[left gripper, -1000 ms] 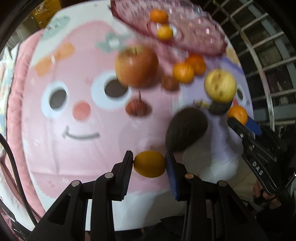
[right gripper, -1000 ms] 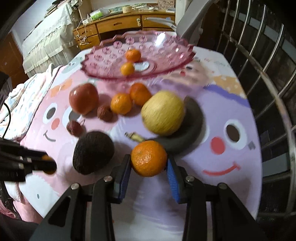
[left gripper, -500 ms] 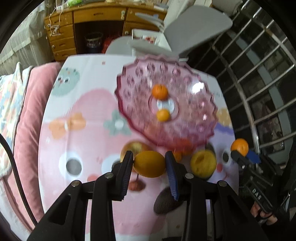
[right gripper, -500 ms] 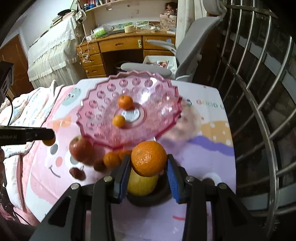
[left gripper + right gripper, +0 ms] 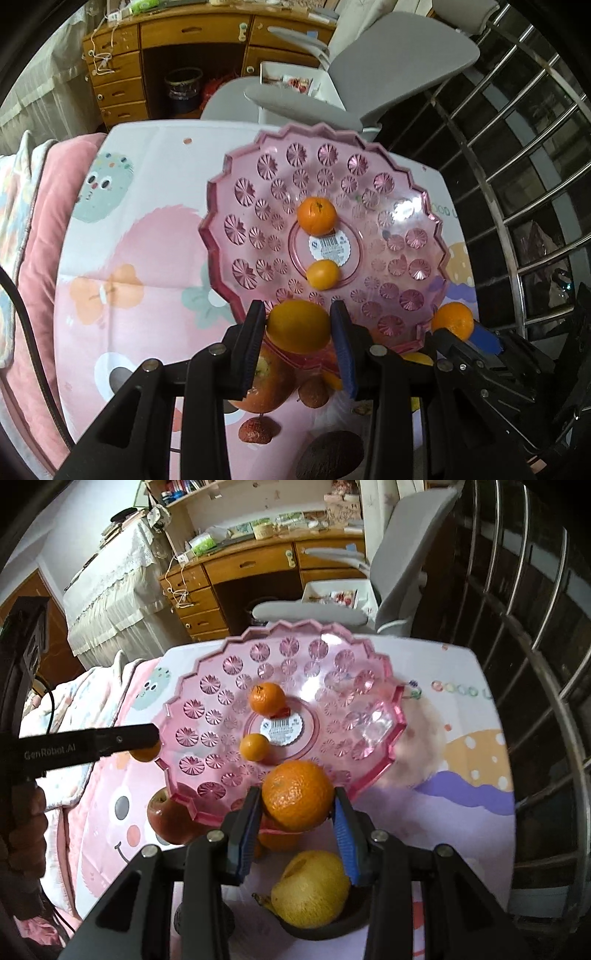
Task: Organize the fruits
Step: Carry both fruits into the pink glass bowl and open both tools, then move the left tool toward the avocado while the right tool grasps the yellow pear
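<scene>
We find the dish (image 5: 417,206) at the centre of the left wrist frame, standing on the bench (image 5: 147,229). In the dish lie two fruits: the tangerine (image 5: 317,215) above and the small citrus (image 5: 324,274) below, apart. Below the dish's lower rim, on the bench, lie the apple (image 5: 264,387) and the lychee (image 5: 258,431). In the right wrist frame the netted pear (image 5: 310,884) lies at lower centre. Behind the bench, at the top, stand the chair (image 5: 402,62) and the wooden desk (image 5: 177,37).
</scene>
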`<act>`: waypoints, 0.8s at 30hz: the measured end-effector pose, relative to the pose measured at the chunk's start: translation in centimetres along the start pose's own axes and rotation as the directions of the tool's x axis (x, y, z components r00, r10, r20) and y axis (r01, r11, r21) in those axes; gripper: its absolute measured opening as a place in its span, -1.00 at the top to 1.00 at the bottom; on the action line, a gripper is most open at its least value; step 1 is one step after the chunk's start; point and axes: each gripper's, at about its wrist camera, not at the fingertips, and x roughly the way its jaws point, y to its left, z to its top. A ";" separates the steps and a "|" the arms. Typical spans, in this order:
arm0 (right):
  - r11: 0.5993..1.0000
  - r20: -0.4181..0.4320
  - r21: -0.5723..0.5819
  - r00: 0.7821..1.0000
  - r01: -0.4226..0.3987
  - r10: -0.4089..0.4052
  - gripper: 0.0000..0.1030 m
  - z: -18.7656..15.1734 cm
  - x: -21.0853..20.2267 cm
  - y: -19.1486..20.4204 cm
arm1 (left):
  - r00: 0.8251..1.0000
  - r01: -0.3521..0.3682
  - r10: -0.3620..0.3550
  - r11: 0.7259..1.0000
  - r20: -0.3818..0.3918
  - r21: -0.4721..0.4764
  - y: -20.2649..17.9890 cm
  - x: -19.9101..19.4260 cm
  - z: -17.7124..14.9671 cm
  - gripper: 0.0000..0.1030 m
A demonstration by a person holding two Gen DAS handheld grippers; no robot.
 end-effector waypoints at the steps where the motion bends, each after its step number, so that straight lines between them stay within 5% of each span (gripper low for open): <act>1: 1.000 -0.008 0.015 1.000 -0.010 0.010 0.26 0.0 0.4 -0.1 | 1.000 -0.001 0.001 1.000 -0.004 0.002 0.0 0.3 0.0 0.32; 5: 0.997 -0.020 0.073 0.999 -0.030 0.032 0.24 0.2 1.4 -0.7 | 1.000 0.002 -0.002 1.000 -0.009 0.003 0.1 1.0 0.2 0.32; 10: 0.992 -0.037 0.122 0.999 -0.006 0.011 0.23 0.2 2.0 -0.9 | 1.000 0.011 -0.011 1.000 0.006 -0.006 0.7 0.7 0.2 -0.03; 24: 0.972 0.022 0.229 0.998 0.047 -0.053 0.07 -1.9 -2.3 1.1 | 0.998 0.061 -0.061 0.998 0.009 0.007 3.5 -4.1 -3.4 -0.04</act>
